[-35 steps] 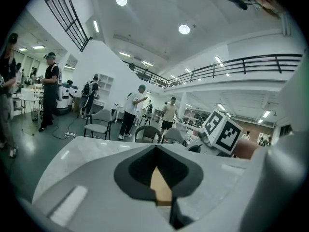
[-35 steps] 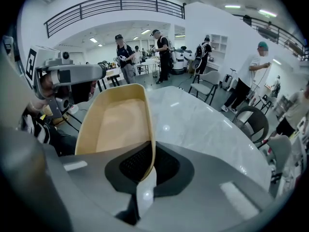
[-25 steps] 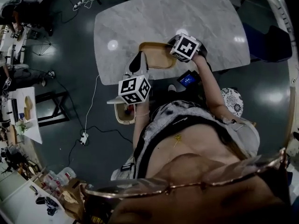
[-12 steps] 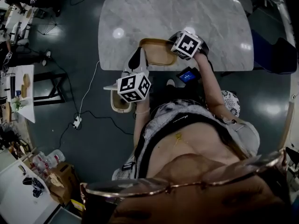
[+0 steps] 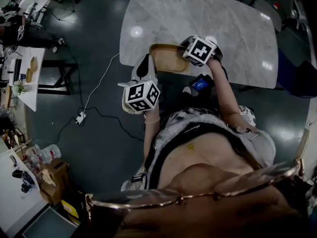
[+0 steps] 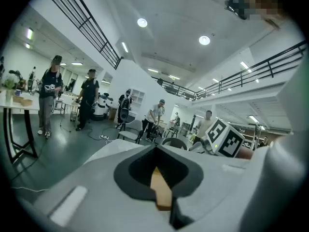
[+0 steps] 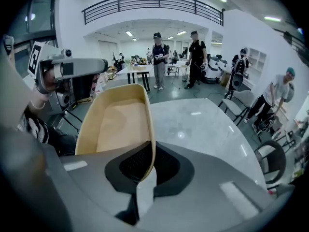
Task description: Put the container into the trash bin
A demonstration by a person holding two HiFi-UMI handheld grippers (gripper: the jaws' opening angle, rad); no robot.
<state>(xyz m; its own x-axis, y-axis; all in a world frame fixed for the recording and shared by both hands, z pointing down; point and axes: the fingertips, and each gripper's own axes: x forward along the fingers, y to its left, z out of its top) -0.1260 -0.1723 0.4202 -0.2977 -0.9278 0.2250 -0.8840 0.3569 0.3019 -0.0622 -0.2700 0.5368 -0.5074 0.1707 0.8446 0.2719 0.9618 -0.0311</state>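
Observation:
The tan oblong container (image 5: pixel 168 57) hangs over the near edge of the white marble table (image 5: pixel 237 29). My right gripper (image 5: pixel 194 53) is shut on its right rim. In the right gripper view the container (image 7: pixel 118 122) stretches away from the shut gripper (image 7: pixel 146 172). My left gripper (image 5: pixel 147 64) meets the container's left corner. In the left gripper view only a thin tan strip (image 6: pixel 161 192) shows, pinched by the gripper (image 6: pixel 161 185). The beige trash bin (image 5: pixel 127 106) stands on the floor under the left gripper's marker cube, mostly hidden.
A device with a blue screen (image 5: pixel 199 85) sits by the person's right forearm. Cables and a power strip (image 5: pixel 80 117) lie on the dark floor at the left. Several people (image 7: pixel 158 59) stand beyond the table, with chairs (image 7: pixel 241 105) at its far side.
Both grippers have carried the container leftward along the table's near edge. The head view has swung, so the table now sits further right in it.

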